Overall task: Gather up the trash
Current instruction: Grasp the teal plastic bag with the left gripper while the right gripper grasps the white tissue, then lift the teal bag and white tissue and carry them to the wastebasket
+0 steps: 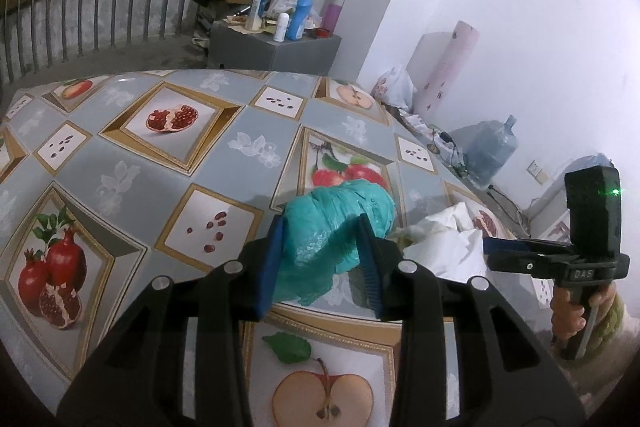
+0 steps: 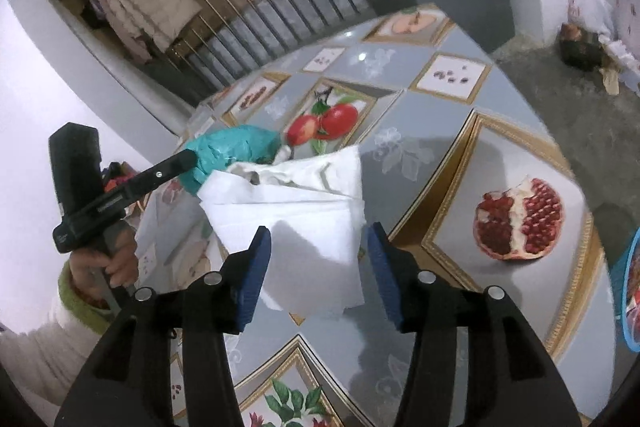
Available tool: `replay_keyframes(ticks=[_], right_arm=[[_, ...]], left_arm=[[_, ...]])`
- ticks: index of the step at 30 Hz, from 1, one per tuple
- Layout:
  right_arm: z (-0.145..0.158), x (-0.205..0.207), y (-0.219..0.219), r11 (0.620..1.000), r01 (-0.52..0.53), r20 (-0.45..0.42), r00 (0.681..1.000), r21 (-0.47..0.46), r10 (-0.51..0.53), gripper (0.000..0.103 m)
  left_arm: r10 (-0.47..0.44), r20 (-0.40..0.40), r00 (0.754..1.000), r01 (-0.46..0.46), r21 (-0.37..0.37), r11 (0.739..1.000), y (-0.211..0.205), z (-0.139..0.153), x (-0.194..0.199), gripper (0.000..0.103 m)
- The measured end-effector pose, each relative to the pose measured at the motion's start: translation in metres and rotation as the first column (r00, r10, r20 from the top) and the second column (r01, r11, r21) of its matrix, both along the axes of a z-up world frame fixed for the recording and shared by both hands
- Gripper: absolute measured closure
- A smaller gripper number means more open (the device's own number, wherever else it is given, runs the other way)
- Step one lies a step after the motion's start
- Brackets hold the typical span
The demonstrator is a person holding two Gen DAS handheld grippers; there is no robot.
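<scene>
I've got the left gripper clamped on the crumpled teal plastic bag, held as the trash catcher; right gripper spread wide, straddling the folded white paper tissue on the fruit-print tablecloth, to pinch it next

left wrist view close over the tabletop facing the railing, right wrist view alongside it angled leftward, both sharing the teal bag and white paper

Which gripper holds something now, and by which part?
The left gripper pinches the teal plastic bag at its near end. The right gripper is open around the white tissue.
</scene>
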State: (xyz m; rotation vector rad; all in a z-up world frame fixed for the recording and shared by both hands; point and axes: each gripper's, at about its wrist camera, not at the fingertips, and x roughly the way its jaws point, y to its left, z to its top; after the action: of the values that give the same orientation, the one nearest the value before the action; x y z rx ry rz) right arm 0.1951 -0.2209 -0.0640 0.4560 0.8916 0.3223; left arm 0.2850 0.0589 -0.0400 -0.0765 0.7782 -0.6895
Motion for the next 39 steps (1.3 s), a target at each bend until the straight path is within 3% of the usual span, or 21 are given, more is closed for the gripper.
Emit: replay_keyframes(ticks=[6, 12, 16, 24, 31, 37, 39], right_arm=[[0.016, -0.015, 0.017, 0.998, -0.041, 0.055, 0.998, -0.048, 0.044, 0.085], [0.033, -0.035, 0.046, 0.978, -0.124, 0.119, 0.982, -0.169, 0.145, 0.097], [0.048, -0.044, 0.057, 0.969, -0.126, 0.163, 0.973, -0.213, 0.162, 0.099], [0.103, -0.049, 0.050, 0.986, -0.066, 0.317, 0.942, -0.150, 0.112, 0.100], [0.157, -0.055, 0.039, 0.995, -0.012, 0.453, 0.890, -0.100, 0.056, 0.100], [0.180, -0.062, 0.038, 0.991, 0.028, 0.510, 0.859, -0.131, 0.044, 0.101], [0.175, -0.062, 0.037, 0.991, 0.013, 0.483, 0.874, -0.134, 0.054, 0.100]], left_arm=[[0.010, -0.004, 1.000, -0.010, -0.006, 1.000, 0.006, -0.001, 0.001, 0.069], [0.013, 0.002, 1.000, -0.013, -0.006, 1.000, 0.007, 0.000, 0.000, 0.069], [0.024, 0.023, 0.999, -0.024, -0.005, 1.000, 0.010, 0.004, -0.005, 0.069], [0.068, 0.053, 0.996, -0.066, -0.027, 0.997, 0.023, 0.022, -0.015, 0.070], [0.110, 0.078, 0.991, -0.105, -0.070, 0.992, 0.038, 0.039, -0.025, 0.070], [0.131, 0.105, 0.986, -0.122, -0.092, 0.988, 0.047, 0.055, -0.033, 0.070], [0.135, 0.109, 0.985, -0.125, -0.092, 0.988, 0.049, 0.057, -0.036, 0.070]])
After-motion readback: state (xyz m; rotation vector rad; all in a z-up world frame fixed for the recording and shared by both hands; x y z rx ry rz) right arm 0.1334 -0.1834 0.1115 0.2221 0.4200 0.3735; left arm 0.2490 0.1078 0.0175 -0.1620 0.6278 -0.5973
